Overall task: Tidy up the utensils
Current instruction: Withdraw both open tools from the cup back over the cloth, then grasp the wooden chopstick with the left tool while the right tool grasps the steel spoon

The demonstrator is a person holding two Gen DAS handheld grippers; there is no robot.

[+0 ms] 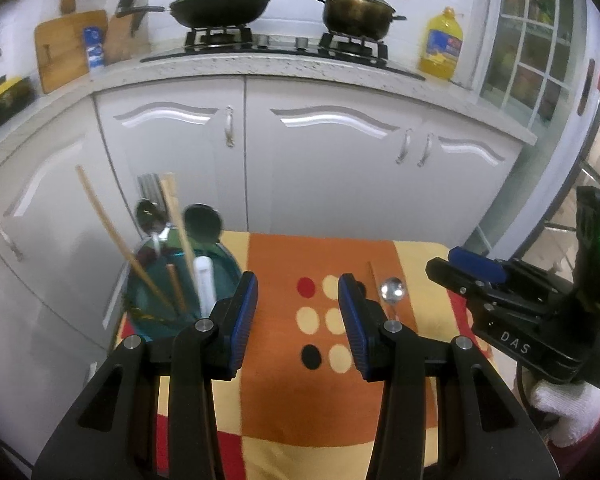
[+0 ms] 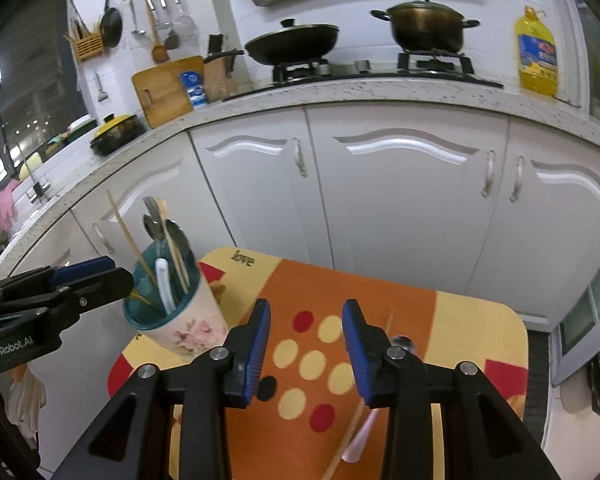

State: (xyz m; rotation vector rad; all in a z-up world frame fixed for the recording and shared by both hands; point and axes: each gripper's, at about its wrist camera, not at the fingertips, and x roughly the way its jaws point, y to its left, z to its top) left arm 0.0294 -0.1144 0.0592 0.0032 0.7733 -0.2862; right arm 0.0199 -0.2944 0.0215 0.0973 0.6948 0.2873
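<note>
Two black arms with blue pads fill the near edge of each view. Both the left gripper (image 1: 298, 322) and the right gripper (image 2: 306, 346) are wide apart and hold nothing.

On the worktop (image 2: 472, 320) lies a bright cloth with orange, yellow and red blocks and round dots. Far on the left stands a cup (image 2: 184, 320) with flowers on it. It already holds chopsticks (image 2: 130, 240), spoons and a white handle, all standing up.

Two things are not in the cup yet. A shiny spoon (image 1: 393, 291) and one chopstick (image 2: 350, 432) lie side by side on the right part of the cloth, just beside the right gripper.

I think the next job is to pick one of these up. To do it well, the right gripper should go low over the thin handle, close across it, lift it clear, then drop it in the cup handle first without bumping the cup over.

Behind the worktop are white cupboard doors. On the far counter sit a black pan, a brown pot and a yellow oil bottle (image 2: 536, 56).
</note>
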